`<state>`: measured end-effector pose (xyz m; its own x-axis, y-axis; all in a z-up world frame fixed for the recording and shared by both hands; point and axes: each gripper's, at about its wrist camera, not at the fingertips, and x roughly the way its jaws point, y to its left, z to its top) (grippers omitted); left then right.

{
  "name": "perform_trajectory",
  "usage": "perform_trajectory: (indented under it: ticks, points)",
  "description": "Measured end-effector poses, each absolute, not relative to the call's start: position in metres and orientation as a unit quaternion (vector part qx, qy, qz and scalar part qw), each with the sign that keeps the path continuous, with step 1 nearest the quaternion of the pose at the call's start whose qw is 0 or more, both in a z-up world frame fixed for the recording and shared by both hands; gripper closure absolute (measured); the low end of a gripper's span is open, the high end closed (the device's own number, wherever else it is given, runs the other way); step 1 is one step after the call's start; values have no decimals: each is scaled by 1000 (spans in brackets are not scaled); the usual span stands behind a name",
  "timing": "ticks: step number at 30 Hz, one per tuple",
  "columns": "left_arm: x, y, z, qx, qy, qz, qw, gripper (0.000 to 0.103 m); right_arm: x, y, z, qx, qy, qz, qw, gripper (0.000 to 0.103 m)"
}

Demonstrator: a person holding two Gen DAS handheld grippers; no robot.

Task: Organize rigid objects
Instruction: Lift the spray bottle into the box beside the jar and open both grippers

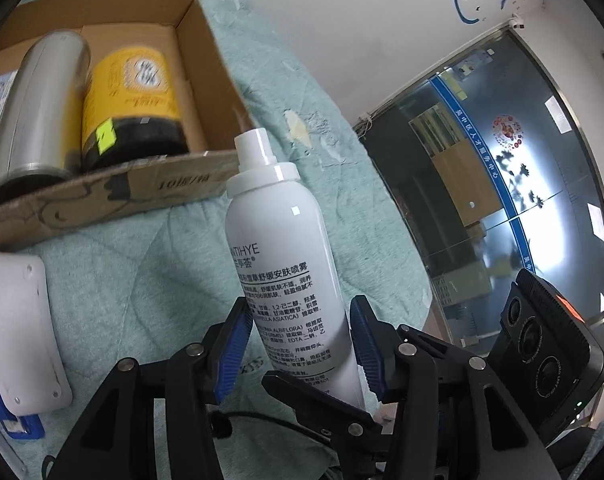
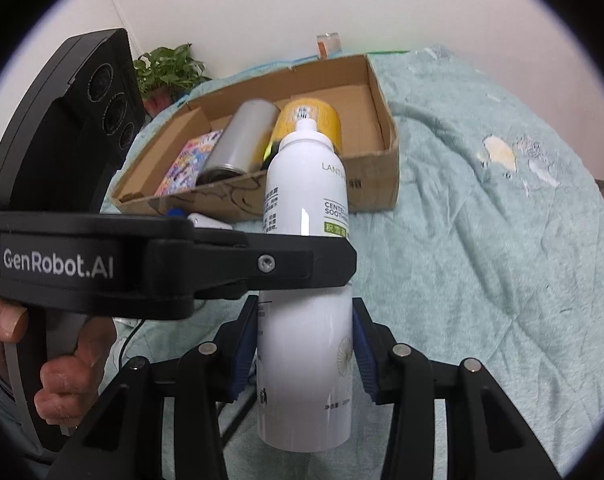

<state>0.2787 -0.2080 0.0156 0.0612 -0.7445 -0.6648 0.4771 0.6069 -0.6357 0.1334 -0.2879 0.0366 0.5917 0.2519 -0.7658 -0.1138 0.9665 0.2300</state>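
A white spray bottle (image 1: 280, 256) with black print stands upright between both grippers over a teal quilt. My left gripper (image 1: 298, 344) has its blue pads on either side of the bottle, with small gaps showing. My right gripper (image 2: 304, 344) is shut on the same bottle (image 2: 306, 184) lower down, pads touching its sides. The left gripper's black finger (image 2: 262, 264) crosses the bottle in the right wrist view. Behind stands a cardboard box (image 1: 150, 188) holding a silver can (image 1: 34, 112) and a yellow-labelled jar (image 1: 134, 96).
A colourful packet (image 2: 186, 164) lies in the box (image 2: 378, 120). A white and blue device (image 1: 18, 332) lies on the quilt (image 2: 482, 260) beside the box. A potted plant (image 2: 166, 72) stands at the wall. A dark glass panel (image 1: 502, 184) is at the right.
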Motion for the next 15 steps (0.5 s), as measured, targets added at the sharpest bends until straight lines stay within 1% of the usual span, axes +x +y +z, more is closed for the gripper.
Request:
perform_trajectory:
  ticks: [4, 10, 15]
  points:
    - [288, -209, 47, -119, 517, -441, 724, 56, 142, -298, 60, 74, 420, 110, 898, 60]
    - [315, -209, 111, -102, 475, -459, 744, 56, 174, -304, 102, 78, 388, 127, 909, 60]
    - [337, -208, 150, -81, 456, -460, 758, 55, 201, -302, 123, 70, 380, 143, 911, 60]
